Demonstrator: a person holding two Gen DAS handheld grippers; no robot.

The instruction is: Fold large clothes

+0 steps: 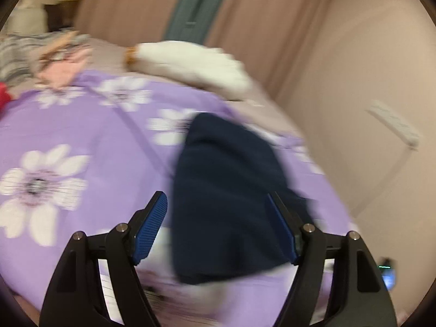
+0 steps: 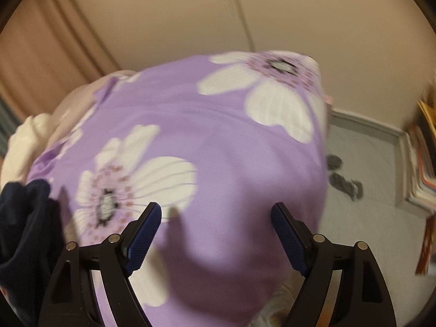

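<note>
- My left claw (image 1: 218,212) is spread wide, holding nothing, above one navy garment (image 1: 226,199) lying on one purple flowered sheet (image 1: 90,125) on the bed.
- My right claw (image 2: 216,218) also gapes, nothing held.
- Only my left view shows one white pillow (image 1: 190,65).
- Only my right view shows grey floor (image 2: 368,223).

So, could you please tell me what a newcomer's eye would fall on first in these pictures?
The purple bedspread with big white flowers fills both views. A navy garment lies bunched on it between the left gripper's open fingers. The right gripper hangs open over bare bedspread.
</note>
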